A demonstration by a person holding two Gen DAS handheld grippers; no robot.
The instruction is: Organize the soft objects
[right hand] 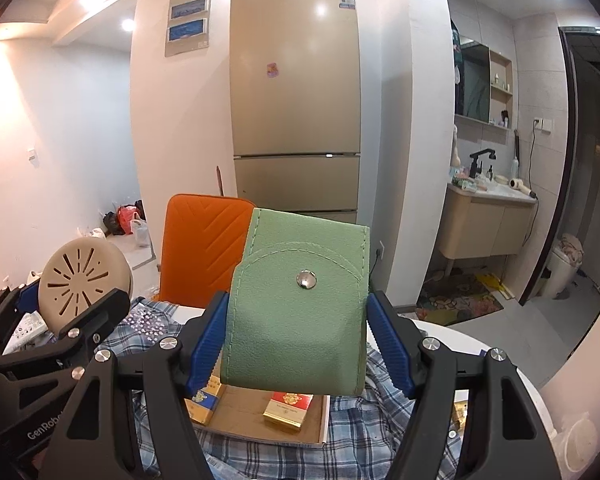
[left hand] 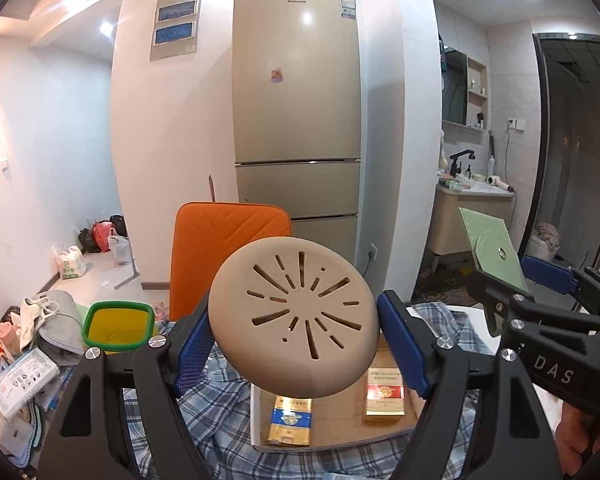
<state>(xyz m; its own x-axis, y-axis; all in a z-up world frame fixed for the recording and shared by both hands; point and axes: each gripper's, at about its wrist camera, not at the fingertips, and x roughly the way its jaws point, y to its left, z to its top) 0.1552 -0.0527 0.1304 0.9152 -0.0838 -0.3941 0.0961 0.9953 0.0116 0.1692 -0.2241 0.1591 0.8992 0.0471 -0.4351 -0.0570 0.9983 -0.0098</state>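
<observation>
My left gripper [left hand: 300,344] is shut on a round beige disc [left hand: 296,316] with slits, held up above an open cardboard box [left hand: 340,420]. The disc also shows in the right wrist view [right hand: 82,274]. My right gripper [right hand: 296,340] is shut on a green leather pouch [right hand: 300,308] with a metal snap, held above the same box [right hand: 252,412]. The pouch shows at the right of the left wrist view [left hand: 494,248]. Two small packs, one blue-gold [left hand: 290,420] and one red-gold [left hand: 384,396], lie in the box.
The box rests on a blue plaid cloth [left hand: 220,400]. An orange chair back [left hand: 220,248] stands behind it, with a gold fridge [left hand: 296,100] beyond. A green-rimmed yellow container [left hand: 118,326] and a pile of clutter [left hand: 24,360] lie at the left. A bathroom vanity [right hand: 484,220] is at the right.
</observation>
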